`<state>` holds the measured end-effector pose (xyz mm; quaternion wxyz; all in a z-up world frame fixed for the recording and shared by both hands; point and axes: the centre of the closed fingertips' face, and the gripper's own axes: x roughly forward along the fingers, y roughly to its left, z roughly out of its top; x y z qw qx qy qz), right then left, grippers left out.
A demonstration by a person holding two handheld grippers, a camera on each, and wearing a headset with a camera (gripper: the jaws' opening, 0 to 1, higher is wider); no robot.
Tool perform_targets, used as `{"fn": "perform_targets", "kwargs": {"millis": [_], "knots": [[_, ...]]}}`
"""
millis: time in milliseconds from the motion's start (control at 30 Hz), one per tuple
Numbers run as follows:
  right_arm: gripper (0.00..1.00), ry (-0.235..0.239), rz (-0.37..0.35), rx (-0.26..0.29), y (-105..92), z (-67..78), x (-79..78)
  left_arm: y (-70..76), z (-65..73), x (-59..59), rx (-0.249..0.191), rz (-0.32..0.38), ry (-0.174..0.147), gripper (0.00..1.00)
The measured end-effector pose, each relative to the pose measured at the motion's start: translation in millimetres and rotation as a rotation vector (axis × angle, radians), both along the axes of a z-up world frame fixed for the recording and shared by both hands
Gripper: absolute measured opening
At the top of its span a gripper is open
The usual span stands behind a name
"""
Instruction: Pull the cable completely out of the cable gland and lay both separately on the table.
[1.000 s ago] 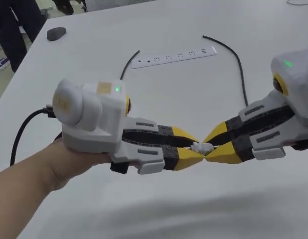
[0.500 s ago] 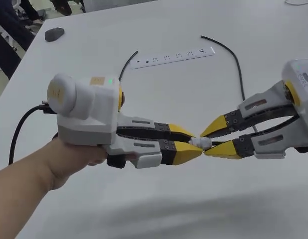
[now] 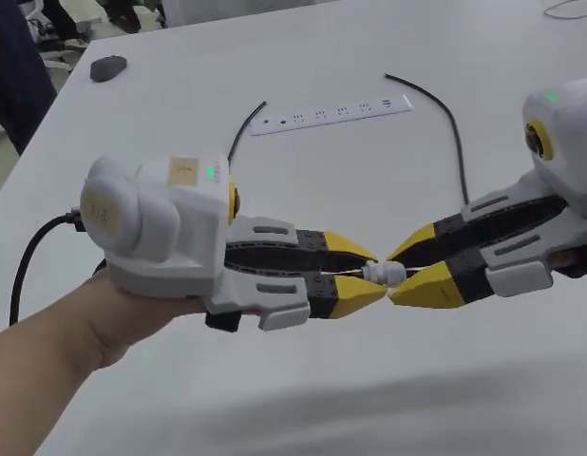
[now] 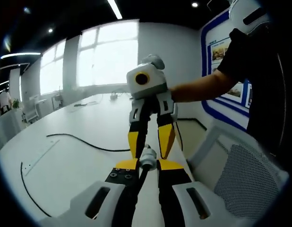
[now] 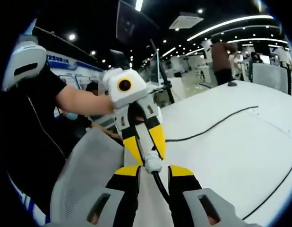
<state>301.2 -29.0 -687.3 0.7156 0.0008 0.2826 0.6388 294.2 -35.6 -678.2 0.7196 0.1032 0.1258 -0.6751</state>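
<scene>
The left gripper [image 3: 369,275] and right gripper [image 3: 400,275] meet tip to tip in the air above the white counter [image 3: 322,171]. The white cable gland [image 3: 384,275] sits between them. The left jaws are narrow and clamped on it. The right jaws stand narrow around its other end; I cannot tell whether they pinch. A black cable [image 5: 158,182] runs from the gland back between the right jaws.

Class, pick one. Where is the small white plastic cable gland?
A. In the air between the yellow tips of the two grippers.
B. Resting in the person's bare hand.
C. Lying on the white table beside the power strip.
A: the small white plastic cable gland sits between the tips of the left gripper and right gripper, above the white table.
</scene>
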Motion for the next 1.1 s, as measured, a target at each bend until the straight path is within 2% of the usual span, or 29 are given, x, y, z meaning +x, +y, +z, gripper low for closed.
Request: {"fn": "perform_targets", "kwargs": {"millis": [67,100,133,167,233,267,333,600,633,667,700,733,767,800,900,933,1000,1067,1100], "knots": [[0.17,0.020,-0.002,0.003,0.8,-0.5,-2.2,-0.2,-0.9,0.6,0.004,0.002,-0.007,0.14],[0.13,0.022,-0.002,0.005,0.8,-0.4,-2.2,-0.3,-1.5,0.1,0.007,0.000,-0.008,0.14],[0.10,0.045,0.000,0.024,0.4,1.8,-2.5,-0.9,-2.4,-0.9,0.010,-0.003,-0.011,0.14],[0.10,0.048,-0.003,0.031,0.6,2.9,-1.9,-1.2,-3.8,-1.5,0.018,-0.009,-0.023,0.14],[0.09,0.047,-0.006,0.034,0.7,3.6,-1.3,-2.1,-4.2,-1.9,0.017,-0.009,-0.019,0.14],[0.09,0.096,-0.021,0.021,0.0,1.2,-1.5,-2.2,-4.8,-1.4,0.019,-0.009,-0.027,0.14],[0.09,0.079,-0.013,0.025,-0.4,0.7,-1.0,-2.4,-5.1,-0.8,0.021,-0.009,-0.027,0.14],[0.09,0.080,-0.008,0.018,-0.9,-0.2,-2.8,-3.7,-6.2,1.1,0.021,-0.012,-0.033,0.14],[0.09,0.063,-0.005,0.013,-0.5,-0.5,-3.6,-3.7,-6.5,1.6,0.022,-0.011,-0.033,0.14],[0.08,0.023,0.016,0.010,0.2,-0.2,-4.5,-3.6,-6.8,1.2,0.022,-0.013,-0.027,0.14],[0.08,-0.045,0.029,-0.001,0.4,-0.2,-3.6,-3.3,-6.9,1.5,0.021,-0.013,-0.026,0.14],[0.08,-0.053,0.029,-0.009,0.3,-1.0,-3.1,-2.9,-7.3,2.7,0.022,-0.008,-0.022,0.14],[0.08,-0.055,0.035,-0.013,0.8,-1.3,-4.7,-2.5,-7.9,2.7,0.022,-0.006,-0.003,0.14],[0.08,-0.111,0.055,-0.017,1.5,-1.0,-3.5,-2.2,-8.3,3.3,0.019,0.002,0.021,0.14],[0.08,-0.186,0.079,-0.028,2.9,-0.9,-5.4,-1.2,-9.2,5.1,0.018,0.016,0.064,0.14],[0.07,-0.228,0.096,-0.036,3.2,-1.0,-6.4,-1.2,-9.4,5.1,0.020,0.023,0.087,0.14],[0.07,-0.235,0.094,-0.035,3.7,0.0,-7.8,-0.8,-9.1,5.8,0.021,0.023,0.089,0.14],[0.07,-0.295,0.100,-0.036,4.4,2.0,-6.1,-0.2,-8.0,6.3,0.016,0.032,0.102,0.14],[0.07,-0.296,0.101,-0.037,4.7,2.2,-7.2,0.3,-8.0,7.3,0.013,0.036,0.112,0.14]]}}
